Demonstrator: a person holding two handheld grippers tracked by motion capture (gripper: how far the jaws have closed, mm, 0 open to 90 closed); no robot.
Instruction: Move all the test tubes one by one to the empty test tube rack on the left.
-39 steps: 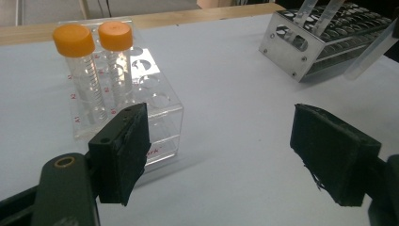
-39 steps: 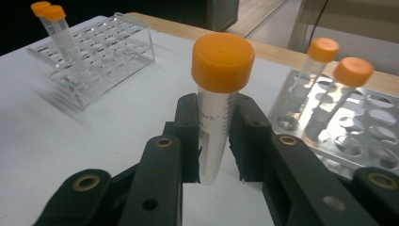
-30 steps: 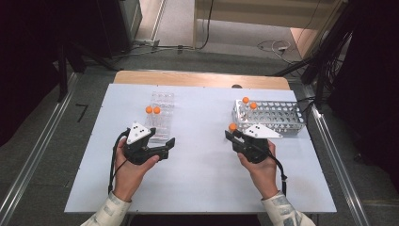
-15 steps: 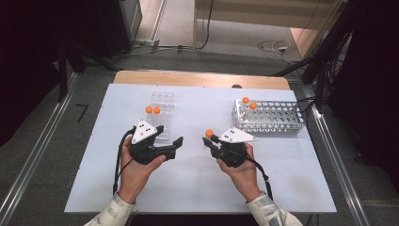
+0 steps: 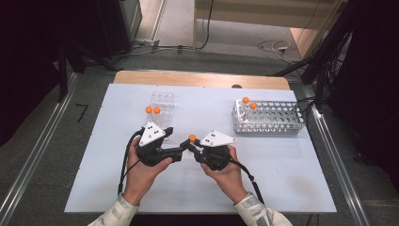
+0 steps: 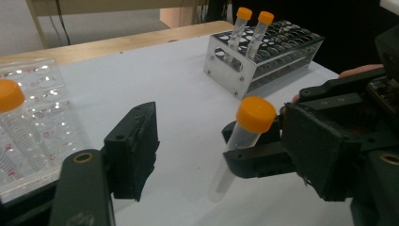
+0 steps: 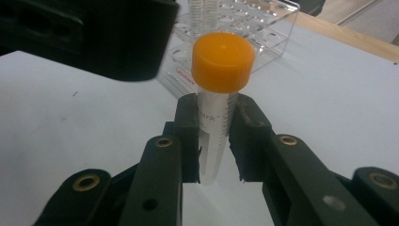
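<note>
A clear tube with an orange cap (image 5: 191, 138) stands upright over the middle of the white table (image 5: 282, 179). My right gripper (image 5: 194, 146) is shut on the tube's body (image 7: 214, 127), just below the cap. My left gripper (image 5: 182, 151) faces it from the left. Its jaws have just been closing, and the tube (image 6: 244, 136) stands between them without either pad touching it. In the left gripper view there is a wide gap on the left side of the tube.
A metal rack (image 5: 282, 123) at the right back holds two orange-capped tubes (image 5: 245, 100). A clear plastic rack (image 5: 162, 99) at the left back holds two more (image 5: 149, 109). Both hands and trailing cables sit near the front edge.
My right gripper has carried the tube leftward from beside the metal rack to the table's middle. The left gripper has shifted slightly right to meet it, its jaws narrower.
</note>
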